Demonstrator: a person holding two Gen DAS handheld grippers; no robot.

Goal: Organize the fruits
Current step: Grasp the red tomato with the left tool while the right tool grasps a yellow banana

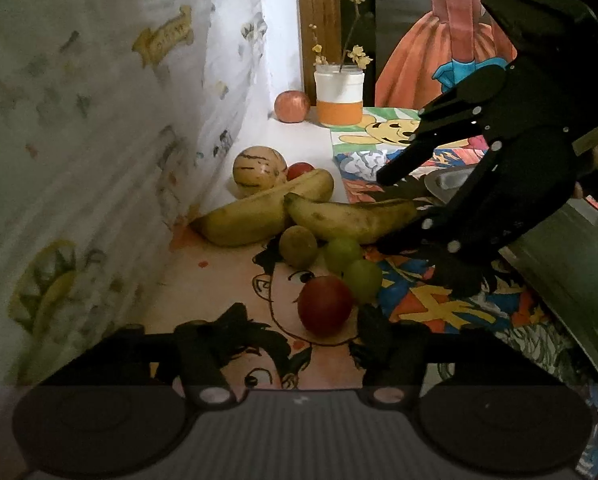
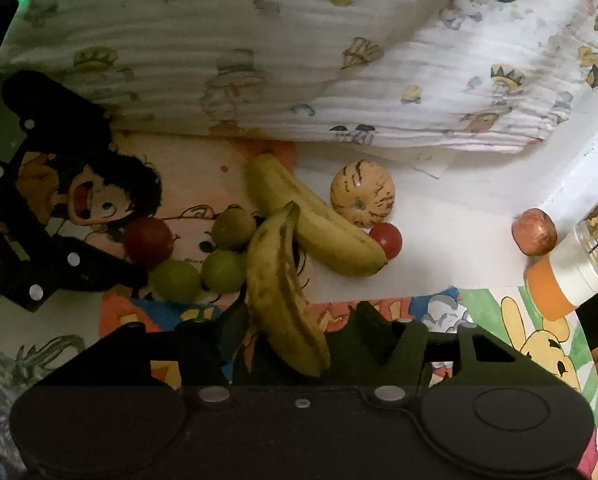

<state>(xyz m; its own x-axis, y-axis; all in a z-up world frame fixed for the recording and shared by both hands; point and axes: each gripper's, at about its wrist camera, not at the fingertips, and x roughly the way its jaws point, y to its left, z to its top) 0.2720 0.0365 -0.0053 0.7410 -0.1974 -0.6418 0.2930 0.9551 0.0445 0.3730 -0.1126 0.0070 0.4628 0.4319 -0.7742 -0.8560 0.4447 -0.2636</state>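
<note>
Cartoon-printed covers spread over the counter, fruit heaped near its cloth-draped back edge. The right gripper (image 2: 299,334) has its jaws half open astride the near banana (image 2: 287,280), not yet pressing it. The left gripper (image 1: 295,326) jaws flank the red fruit (image 1: 326,305), apart from it. Closing off-centre could squirt either away, scattering the green fruits (image 1: 353,264).

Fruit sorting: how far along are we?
Done: nothing visible; no fruit looks grouped or put away. In hand: nothing gripped yet. The left gripper straddles the red fruit and the right gripper straddles the spotted banana, both with jaws open. Left: everything, including the second banana, striped melon, green fruits and apple.
</note>
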